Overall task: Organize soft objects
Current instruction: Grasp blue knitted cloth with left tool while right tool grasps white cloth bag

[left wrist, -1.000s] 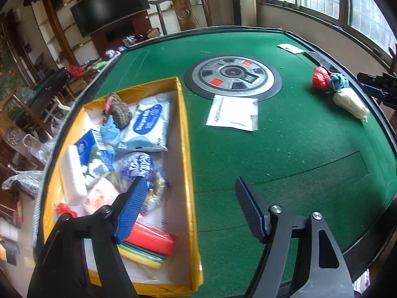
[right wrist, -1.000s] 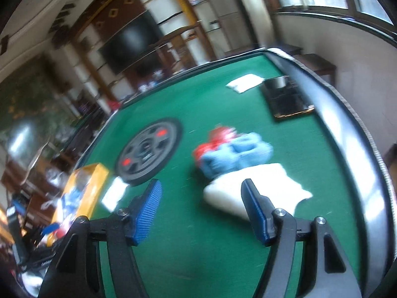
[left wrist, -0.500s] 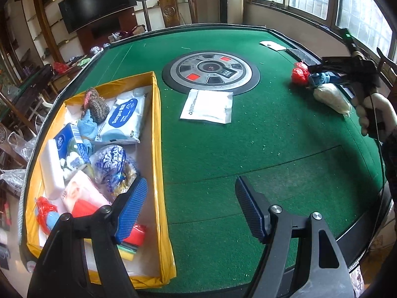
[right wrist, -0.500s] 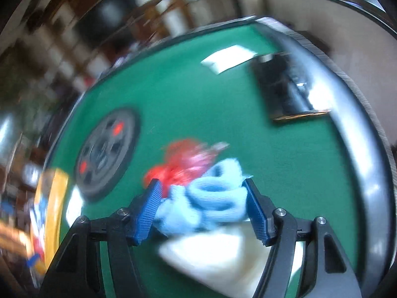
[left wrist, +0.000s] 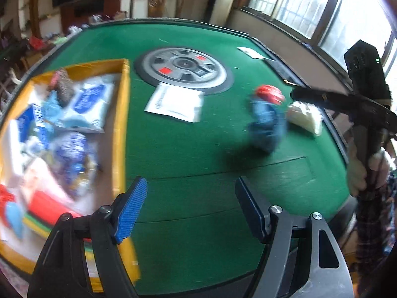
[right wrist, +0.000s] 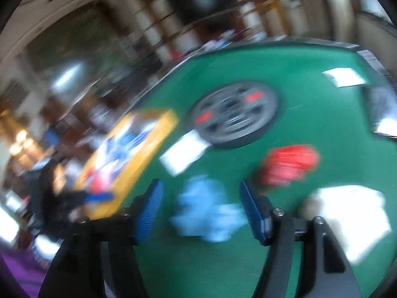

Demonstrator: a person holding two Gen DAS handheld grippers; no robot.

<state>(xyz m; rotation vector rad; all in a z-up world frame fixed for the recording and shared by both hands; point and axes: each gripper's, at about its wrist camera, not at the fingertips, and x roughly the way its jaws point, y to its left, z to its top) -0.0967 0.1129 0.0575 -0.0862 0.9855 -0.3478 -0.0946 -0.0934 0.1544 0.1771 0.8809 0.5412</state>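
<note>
A blue cloth [right wrist: 207, 209] lies blurred on the green table [right wrist: 310, 114], between the open fingers of my right gripper [right wrist: 201, 211], which does not hold it. It also shows in the left wrist view [left wrist: 266, 126], with a dark shadow beside it. A red soft object [right wrist: 289, 165] and a white soft bundle [right wrist: 347, 213] lie to its right. The yellow-rimmed box [left wrist: 121, 124] full of soft packs sits at the left. My left gripper [left wrist: 191, 211] is open and empty over the near table, next to the box.
A round grey disc [left wrist: 183, 68] is set in the table's middle, with a white flat packet [left wrist: 175, 103] in front of it. A white paper [left wrist: 249, 52] and a dark tray lie at the far right edge. The right view is motion-blurred.
The blue cloth has moved away from the red and white pieces toward the table's middle. My right gripper has swung left with it. The left view has turned to the right.
</note>
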